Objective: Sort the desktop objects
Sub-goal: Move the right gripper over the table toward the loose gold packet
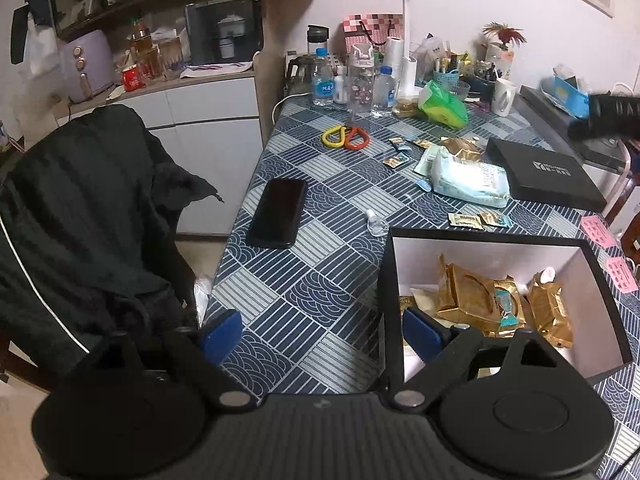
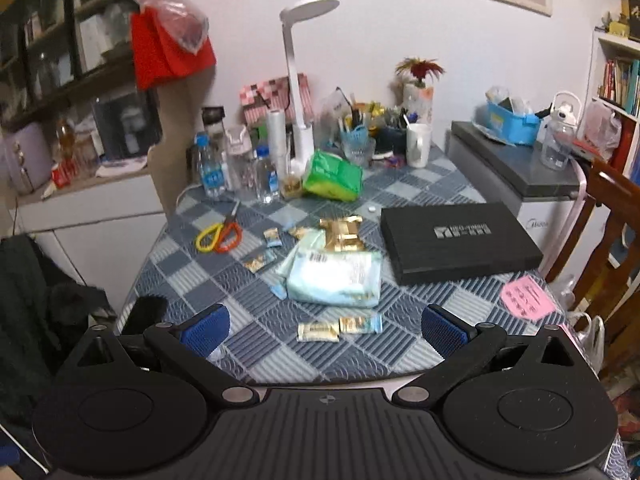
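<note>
Left hand-held gripper released beside my sorting box; right hand-held gripper released, snack packets at twelve o'clock on the counter.

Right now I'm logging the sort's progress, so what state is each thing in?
left gripper: open, empty
right gripper: open, empty
black box: open, gold packets inside
black lid: flat on table, off the box
scissors: closed, lying flat
phone: screen dark
desk lamp: off
</note>
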Motion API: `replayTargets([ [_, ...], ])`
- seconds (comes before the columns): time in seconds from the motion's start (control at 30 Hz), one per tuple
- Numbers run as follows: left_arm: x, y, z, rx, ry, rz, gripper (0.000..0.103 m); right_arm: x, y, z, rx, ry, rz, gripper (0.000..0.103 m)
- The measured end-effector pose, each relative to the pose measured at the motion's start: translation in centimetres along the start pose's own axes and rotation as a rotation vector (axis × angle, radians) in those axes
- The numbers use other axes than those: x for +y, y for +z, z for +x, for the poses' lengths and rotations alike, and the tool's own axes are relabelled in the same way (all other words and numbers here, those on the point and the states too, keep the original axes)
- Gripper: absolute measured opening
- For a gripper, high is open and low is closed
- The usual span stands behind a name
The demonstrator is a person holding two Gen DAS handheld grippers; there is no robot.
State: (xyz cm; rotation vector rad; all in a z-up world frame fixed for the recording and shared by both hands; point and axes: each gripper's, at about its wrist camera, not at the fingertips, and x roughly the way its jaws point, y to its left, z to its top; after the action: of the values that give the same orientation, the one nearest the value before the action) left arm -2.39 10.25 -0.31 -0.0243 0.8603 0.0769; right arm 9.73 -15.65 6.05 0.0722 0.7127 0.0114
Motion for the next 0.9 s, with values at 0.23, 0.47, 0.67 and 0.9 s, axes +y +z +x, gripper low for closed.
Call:
replayTargets([
  [0.23,0.7,0.0,0.8,0.019,0.009,-0.024,0.103,0.5,3.4,3.5,0.043,-0.004,-0.025,0.103],
  [0.47,1.2,0.0,1.2,0.030,0.025,-0.033,0.103,2.4,4.8,7.1,0.079,0.001,-0.082,0.103],
  [0.67,1.2,-0.1,1.6,0.044,0.019,-0.035,0.103,3.2,5.5,9.6,0.127,0.021,-0.090,0.103],
  [0.9,1.3,-0.3,1.9,0.063,0.010,-0.044,0.103,4.0,5.0,13.4,0.226,0.037,-0.116,0.100],
])
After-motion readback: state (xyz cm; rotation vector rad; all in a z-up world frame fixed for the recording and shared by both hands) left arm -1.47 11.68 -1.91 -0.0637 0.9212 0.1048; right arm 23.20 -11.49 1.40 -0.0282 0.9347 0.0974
